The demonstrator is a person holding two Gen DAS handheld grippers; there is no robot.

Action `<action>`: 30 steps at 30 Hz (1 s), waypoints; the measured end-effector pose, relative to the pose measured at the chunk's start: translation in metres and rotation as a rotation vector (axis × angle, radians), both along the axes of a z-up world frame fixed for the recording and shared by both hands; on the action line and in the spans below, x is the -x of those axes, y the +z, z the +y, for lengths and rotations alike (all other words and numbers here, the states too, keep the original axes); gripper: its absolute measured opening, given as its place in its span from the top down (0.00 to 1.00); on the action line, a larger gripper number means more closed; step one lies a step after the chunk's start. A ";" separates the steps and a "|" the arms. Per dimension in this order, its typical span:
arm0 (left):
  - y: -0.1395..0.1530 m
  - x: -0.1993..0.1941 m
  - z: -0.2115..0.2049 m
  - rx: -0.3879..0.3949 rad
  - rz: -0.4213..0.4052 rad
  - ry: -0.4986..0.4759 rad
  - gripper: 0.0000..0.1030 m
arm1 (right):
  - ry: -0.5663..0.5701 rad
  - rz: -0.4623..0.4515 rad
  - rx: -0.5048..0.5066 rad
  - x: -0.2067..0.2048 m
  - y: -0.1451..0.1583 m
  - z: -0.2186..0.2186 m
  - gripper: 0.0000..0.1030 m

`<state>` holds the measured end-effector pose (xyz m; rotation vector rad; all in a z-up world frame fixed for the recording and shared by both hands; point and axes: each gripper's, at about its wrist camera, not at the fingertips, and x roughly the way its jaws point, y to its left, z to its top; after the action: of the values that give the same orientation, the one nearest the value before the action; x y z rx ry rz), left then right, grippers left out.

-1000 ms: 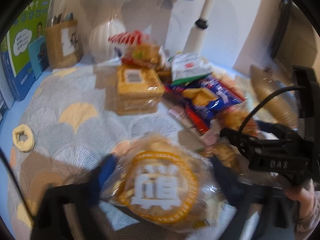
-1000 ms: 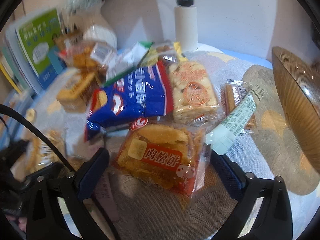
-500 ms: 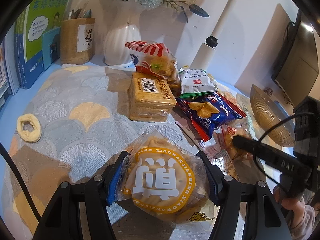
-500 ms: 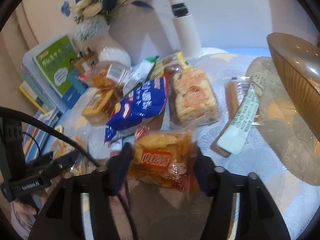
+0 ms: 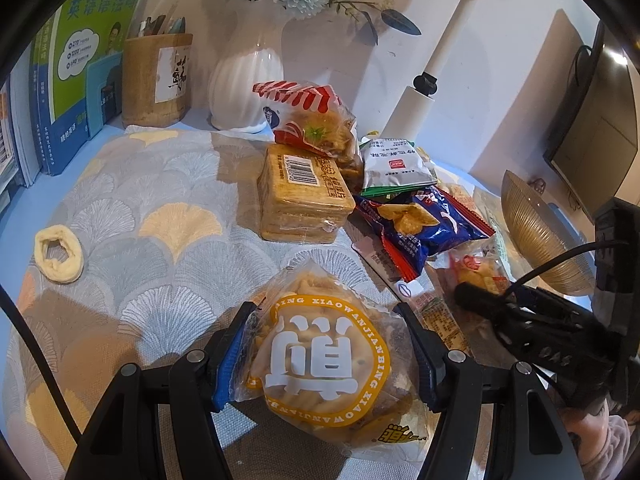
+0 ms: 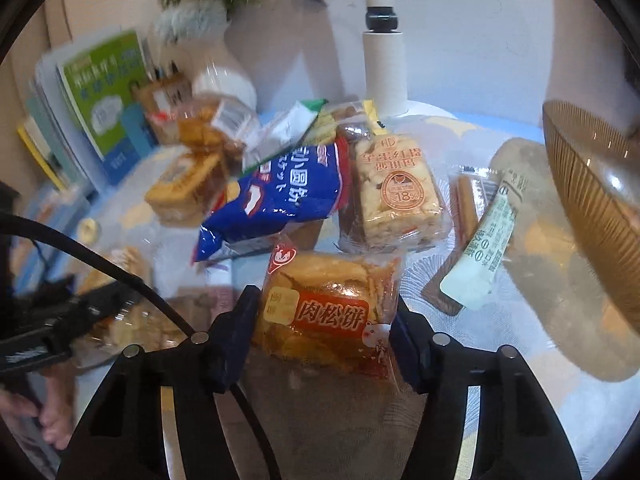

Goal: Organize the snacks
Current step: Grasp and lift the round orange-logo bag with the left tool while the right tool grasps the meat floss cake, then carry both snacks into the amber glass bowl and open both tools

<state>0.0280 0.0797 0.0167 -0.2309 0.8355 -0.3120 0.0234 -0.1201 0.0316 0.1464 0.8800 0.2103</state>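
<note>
My left gripper (image 5: pixel 322 320) is shut on a clear pack of crisps with a yellow ring logo (image 5: pixel 324 364), both blue pads pressing its sides just above the patterned cloth (image 5: pixel 140 220). In the right wrist view my right gripper (image 6: pixel 323 322) is closing its jaws on a red-labelled meat floss cake pack (image 6: pixel 320 276), and both pads touch its wrapper. Behind it lies a pile of snacks: a blue chip bag (image 6: pixel 280 200), an egg crisp bar (image 6: pixel 396 196) and a long white-green stick pack (image 6: pixel 488 240). A ribbed amber bowl (image 6: pixel 592 208) stands at the right.
A cracker stack (image 5: pixel 300 200), a red-striped bag (image 5: pixel 312 120) and a white-green packet (image 5: pixel 392 164) lie mid-table. A white vase (image 5: pixel 244 80), pen holder (image 5: pixel 156 76), books (image 5: pixel 80 60) and lamp pole (image 5: pixel 420 92) line the back. A cream ring (image 5: pixel 58 256) lies left.
The left jaws closed onto the ring-logo pack and now hold steady. The right jaws narrowed from wide apart until both pads meet the meat floss cake pack.
</note>
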 end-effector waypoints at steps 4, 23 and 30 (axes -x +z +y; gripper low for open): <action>0.001 0.001 0.002 0.006 -0.009 0.007 0.36 | -0.002 -0.015 -0.058 0.010 0.002 -0.009 0.43; 0.012 0.010 -0.009 -0.215 -0.069 0.154 0.36 | -0.039 -0.218 -0.206 0.056 0.032 -0.035 0.43; 0.056 -0.003 -0.027 -0.215 -0.068 0.154 0.36 | -0.064 -0.279 -0.264 0.047 0.076 -0.061 0.43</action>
<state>0.0314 0.0523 0.0729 -0.0824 0.7727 -0.0838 -0.0239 -0.1811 0.1077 0.3813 0.5666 0.2794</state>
